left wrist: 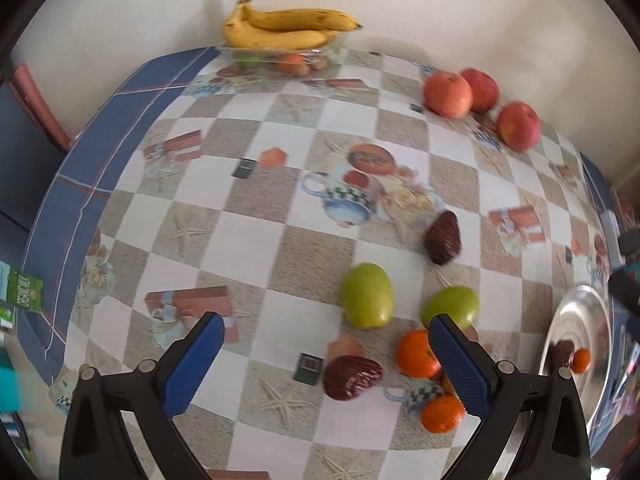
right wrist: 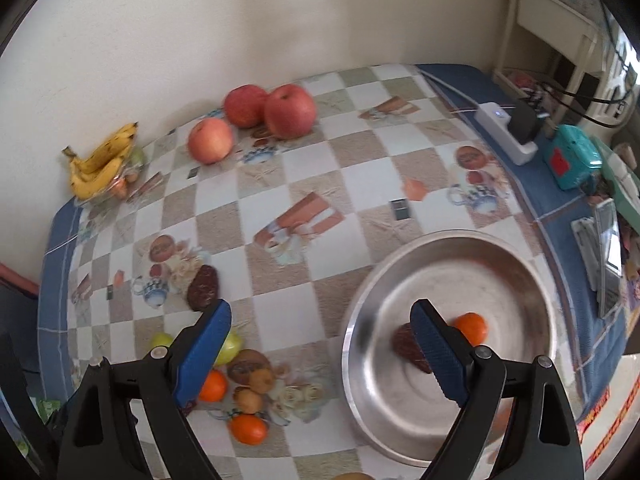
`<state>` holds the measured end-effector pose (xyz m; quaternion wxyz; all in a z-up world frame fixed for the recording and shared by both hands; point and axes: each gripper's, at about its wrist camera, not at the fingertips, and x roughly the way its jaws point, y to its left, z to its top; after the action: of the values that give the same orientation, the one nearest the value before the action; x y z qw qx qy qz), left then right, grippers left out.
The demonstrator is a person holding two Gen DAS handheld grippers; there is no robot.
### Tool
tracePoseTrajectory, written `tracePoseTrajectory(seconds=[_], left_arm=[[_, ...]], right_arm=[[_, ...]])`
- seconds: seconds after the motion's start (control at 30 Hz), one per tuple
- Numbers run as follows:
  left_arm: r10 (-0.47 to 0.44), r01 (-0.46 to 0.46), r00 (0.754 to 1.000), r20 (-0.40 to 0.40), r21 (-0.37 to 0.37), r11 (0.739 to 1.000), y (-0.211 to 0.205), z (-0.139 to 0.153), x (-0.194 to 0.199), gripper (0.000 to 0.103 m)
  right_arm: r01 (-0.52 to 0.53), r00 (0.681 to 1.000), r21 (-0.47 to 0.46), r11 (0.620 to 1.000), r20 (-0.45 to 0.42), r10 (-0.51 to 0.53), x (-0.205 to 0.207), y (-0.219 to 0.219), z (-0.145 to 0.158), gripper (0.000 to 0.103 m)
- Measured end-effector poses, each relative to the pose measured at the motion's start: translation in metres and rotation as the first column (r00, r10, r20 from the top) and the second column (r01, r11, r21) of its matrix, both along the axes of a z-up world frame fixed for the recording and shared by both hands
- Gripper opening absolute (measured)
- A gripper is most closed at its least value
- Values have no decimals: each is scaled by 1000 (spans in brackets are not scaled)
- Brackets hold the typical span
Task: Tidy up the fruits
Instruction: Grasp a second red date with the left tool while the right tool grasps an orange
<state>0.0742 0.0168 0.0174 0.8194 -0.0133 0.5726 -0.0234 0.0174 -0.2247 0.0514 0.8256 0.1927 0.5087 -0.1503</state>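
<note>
The left gripper (left wrist: pixel 324 334), its blue-padded fingers spread wide and holding nothing, hangs over a checked patterned tablecloth (left wrist: pixel 248 240) strewn with fruit: two green oval fruits (left wrist: pixel 367 295), small orange tangerines (left wrist: pixel 418 354) and wrinkled dark-red dates (left wrist: pixel 351 377). Only this view shows the clear plastic tray (left wrist: pixel 276 58) beneath the yellow banana bunch (left wrist: pixel 280 28) at the wall. The right gripper (right wrist: pixel 320 320), equally spread and empty, hovers by a round stainless-steel bowl (right wrist: pixel 452 248) whose inside, open only to the right wrist view, holds one date (right wrist: pixel 406 344) and one tangerine (right wrist: pixel 472 326). Three red apples (right wrist: pixel 290 110) sit near the wall. A white power strip (right wrist: pixel 508 128) and a teal box (right wrist: pixel 572 160) appear only here.
</note>
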Motion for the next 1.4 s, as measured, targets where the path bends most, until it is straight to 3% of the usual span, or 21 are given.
tracePoseTrajectory(seconds=[0.17,0.27,0.4,0.8,1.07,1.13,1.2,1.27,1.33,1.4], left_arm=[[67,-67,998,-14,-21,998,23,-2,8,103],[83,-84,996,-19,-20,996,30,-5,10,103],[78,-80,996,-39,-47,996,29,-9,8,103],[46,-69,978,-204,-105,992,14,-48,-13,100],[39,-81,961,-275,-143,986,11,-63,-17,79],[37,-84,957,-286,-156,984,11,-65,-18,69],[35,-86,956,-293,-164,983,10,-65,-19,60],[31,-88,955,-295,-184,979,12,-64,-19,52],[26,-92,955,-297,-210,973,10,-64,-19,41],[24,-88,956,-291,-206,975,9,-62,-20,41]], right_arm=[[-89,996,-7,996,-24,89,5,26,-21,91],[-138,987,-22,990,-80,136,7,39,-34,91],[-179,981,-26,984,-84,176,-6,51,-38,91],[-284,942,29,958,-180,284,-32,98,-77,91],[-296,934,50,954,-192,300,-28,103,-92,91],[-304,931,47,952,-196,307,-27,106,-94,90],[-314,929,52,948,-190,318,-27,109,-94,83],[-327,926,52,944,-182,331,-26,112,-93,67],[-333,923,64,941,-182,340,-26,115,-95,58],[-334,921,79,939,-185,343,-26,117,-97,50]])
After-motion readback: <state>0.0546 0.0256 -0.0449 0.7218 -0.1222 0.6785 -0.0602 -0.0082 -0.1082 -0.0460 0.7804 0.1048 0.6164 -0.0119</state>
